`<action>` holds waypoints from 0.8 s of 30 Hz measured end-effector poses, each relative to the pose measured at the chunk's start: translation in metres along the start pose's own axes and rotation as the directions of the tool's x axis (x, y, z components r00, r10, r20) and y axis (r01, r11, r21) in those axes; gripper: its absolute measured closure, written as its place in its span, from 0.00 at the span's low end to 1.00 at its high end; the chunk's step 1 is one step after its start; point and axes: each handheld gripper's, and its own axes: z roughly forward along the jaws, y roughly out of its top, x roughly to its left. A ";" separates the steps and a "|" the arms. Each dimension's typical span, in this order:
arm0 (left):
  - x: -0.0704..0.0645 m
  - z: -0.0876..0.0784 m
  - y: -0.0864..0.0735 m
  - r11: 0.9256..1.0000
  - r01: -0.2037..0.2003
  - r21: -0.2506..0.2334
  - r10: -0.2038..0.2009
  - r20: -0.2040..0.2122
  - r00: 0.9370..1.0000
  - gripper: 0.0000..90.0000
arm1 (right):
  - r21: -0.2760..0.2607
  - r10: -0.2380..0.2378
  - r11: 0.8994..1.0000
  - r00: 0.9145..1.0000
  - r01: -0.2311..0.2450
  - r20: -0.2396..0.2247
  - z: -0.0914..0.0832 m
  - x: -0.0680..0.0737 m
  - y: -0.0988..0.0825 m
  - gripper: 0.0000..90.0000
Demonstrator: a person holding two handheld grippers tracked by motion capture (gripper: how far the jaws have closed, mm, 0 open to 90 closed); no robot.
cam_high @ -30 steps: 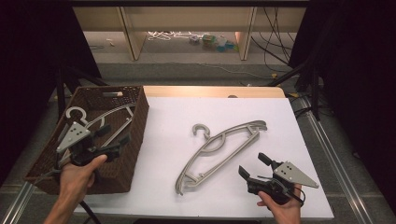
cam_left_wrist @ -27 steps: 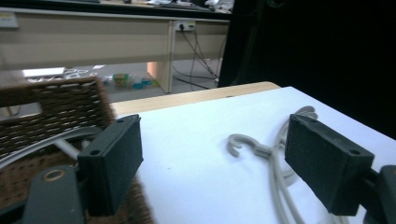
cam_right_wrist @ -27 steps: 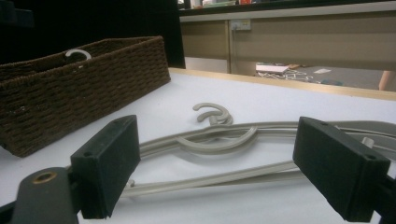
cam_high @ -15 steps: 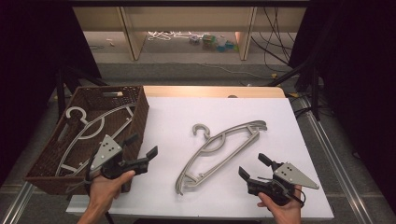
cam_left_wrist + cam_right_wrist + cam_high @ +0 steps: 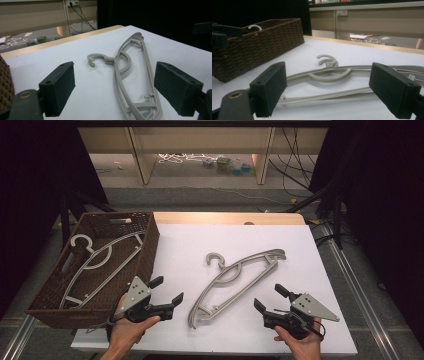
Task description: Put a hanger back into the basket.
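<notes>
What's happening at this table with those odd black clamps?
A person holds a two-jaw gripper in each hand. One grey hanger already lies in the brown wicker basket. A second hanger lies flat on the white table. The left gripper and the right gripper sit on either side of its lower end, both with jaws open, neither touching it.

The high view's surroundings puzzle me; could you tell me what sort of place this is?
Probably a lab recording station: a white-covered table flanked by black curtains, cables trailing over the floor, and tripod legs beside it.
</notes>
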 end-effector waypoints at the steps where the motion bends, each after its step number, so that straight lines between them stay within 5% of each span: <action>1: -0.001 0.002 0.000 1.000 -0.005 0.014 0.005 0.004 1.000 0.19 | 0.004 -0.003 1.000 1.000 0.003 0.009 -0.001 0.000 0.000 0.17; 13: -0.008 0.045 0.009 0.993 -0.042 0.112 0.040 0.023 0.999 0.19 | -0.004 -0.013 1.000 1.000 0.013 0.010 -0.001 0.000 0.001 0.17; 18: -0.012 0.069 0.011 0.975 -0.070 0.210 0.061 0.048 0.997 0.20 | -0.004 -0.020 1.000 1.000 0.020 -0.003 -0.003 0.004 0.002 0.17; 21: -0.016 0.083 0.014 0.953 -0.127 0.275 0.115 0.058 0.992 0.20 | 0.002 -0.025 1.000 1.000 0.025 0.002 -0.003 0.004 0.002 0.17; 23: -0.017 0.097 0.015 0.930 -0.161 0.330 0.144 0.075 0.987 0.20 | 0.004 -0.015 1.000 1.000 0.015 0.003 -0.003 0.003 0.002 0.17; 24: -0.018 0.102 0.015 0.927 -0.160 0.338 0.143 0.074 0.987 0.20 | 0.011 -0.015 1.000 1.000 0.015 0.006 -0.003 0.003 0.002 0.17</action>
